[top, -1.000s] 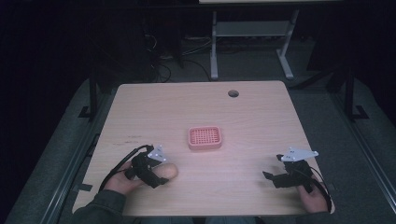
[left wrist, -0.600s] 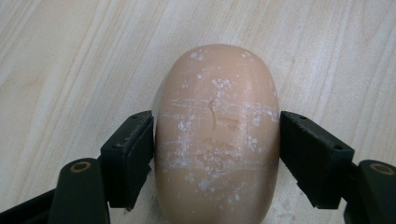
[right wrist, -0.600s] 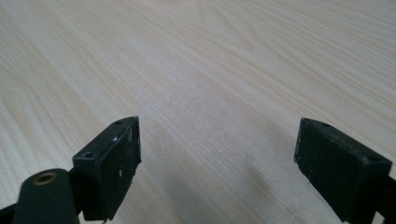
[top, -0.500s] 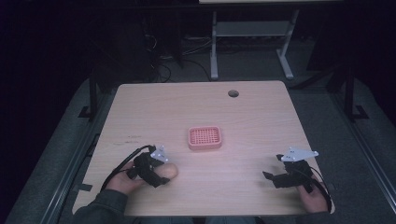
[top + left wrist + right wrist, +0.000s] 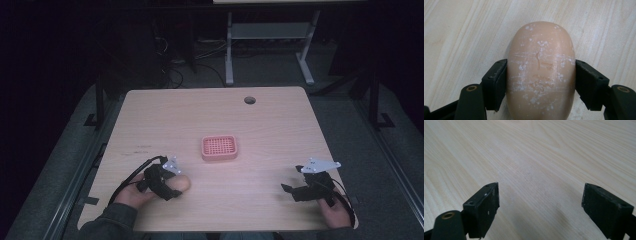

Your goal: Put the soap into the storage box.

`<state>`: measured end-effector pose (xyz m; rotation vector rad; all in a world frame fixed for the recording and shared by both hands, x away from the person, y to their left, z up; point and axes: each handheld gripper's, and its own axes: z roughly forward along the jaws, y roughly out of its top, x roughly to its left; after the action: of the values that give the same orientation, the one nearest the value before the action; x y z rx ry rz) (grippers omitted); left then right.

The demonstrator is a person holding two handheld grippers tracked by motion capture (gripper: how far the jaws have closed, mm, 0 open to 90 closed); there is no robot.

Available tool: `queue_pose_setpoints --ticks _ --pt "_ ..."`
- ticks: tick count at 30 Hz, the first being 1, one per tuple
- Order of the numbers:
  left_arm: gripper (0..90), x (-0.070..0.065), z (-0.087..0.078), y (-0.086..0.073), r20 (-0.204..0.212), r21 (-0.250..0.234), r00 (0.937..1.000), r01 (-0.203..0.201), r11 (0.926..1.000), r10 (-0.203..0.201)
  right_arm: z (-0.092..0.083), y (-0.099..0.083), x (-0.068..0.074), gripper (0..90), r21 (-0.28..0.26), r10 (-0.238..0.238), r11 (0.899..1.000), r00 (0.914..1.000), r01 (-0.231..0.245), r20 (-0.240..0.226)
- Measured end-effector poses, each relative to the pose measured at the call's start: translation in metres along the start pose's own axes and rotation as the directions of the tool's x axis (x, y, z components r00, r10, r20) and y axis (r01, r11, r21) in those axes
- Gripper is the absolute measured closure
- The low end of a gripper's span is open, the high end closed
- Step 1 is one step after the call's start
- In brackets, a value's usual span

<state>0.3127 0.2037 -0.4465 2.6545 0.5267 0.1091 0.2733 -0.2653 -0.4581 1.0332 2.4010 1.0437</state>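
Where the high view looks down on the pale wooden bench (image 5: pixel 280 130), the left gripper (image 5: pixel 172 187) sits near the front left edge with a tan, oval bar of soap (image 5: pixel 181 183) between its fingers. A small pink plastic soap dish with a gridded floor (image 5: pixel 218 148) stands near the middle of the bench, apart from both grippers. The right gripper (image 5: pixel 290 190) rests near the front right corner, with nothing near its fingers. A round cable hole (image 5: pixel 249 100) shows toward the far edge.

Seen from the left gripper view, the fingers (image 5: pixel 495 83) pinch the soap bar (image 5: pixel 540 72) across its narrow width, one pad on each long side, roughly at mid-length. The bar lies flat on the bench, and its rounded far end points away from the camera. White dry flecks and fine scratches mark its top.

Looking along the right gripper view, the fingers (image 5: pixel 485 206) stand spread wide over bare wood grain, holding nothing.

The soap looks light and stiff, but its smooth, curved sides would likely be slippery, so a hold off centre could squirt it out. Pinching across the widest part of its width, as now, seems the safest place. Hard pressure may dent or scrape the surface.
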Motion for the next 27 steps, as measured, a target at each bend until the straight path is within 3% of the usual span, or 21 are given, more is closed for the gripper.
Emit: queue_pose_setpoints --ticks 9,18,23,27 --pt "32.1 -0.001 -0.001 0.0 -0.009 0.014 1.0 0.004 0.9999 -0.004 0.0 0.0 0.0 14.1 -0.001 0.001 1.0 1.0 -0.001 0.0" --pt "32.1 -0.001 -0.01 0.008 -0.038 -0.004 0.9993 0.0 1.0 0.0 -0.002 -0.001 0.001 14.1 -0.009 0.006 1.0 1.0 -0.006 0.003" --pt "32.1 0.002 -0.01 0.017 -0.025 -0.001 0.9995 -0.018 0.9998 0.018 -0.003 -0.002 0.002 14.1 -0.011 0.009 1.0 0.9999 -0.009 0.008" --pt "32.1 0.005 -0.006 0.022 -0.011 -0.012 0.9999 -0.004 0.9999 0.004 -0.004 -0.003 0.001 14.2 -0.011 0.016 1.0 0.9998 -0.016 0.01"
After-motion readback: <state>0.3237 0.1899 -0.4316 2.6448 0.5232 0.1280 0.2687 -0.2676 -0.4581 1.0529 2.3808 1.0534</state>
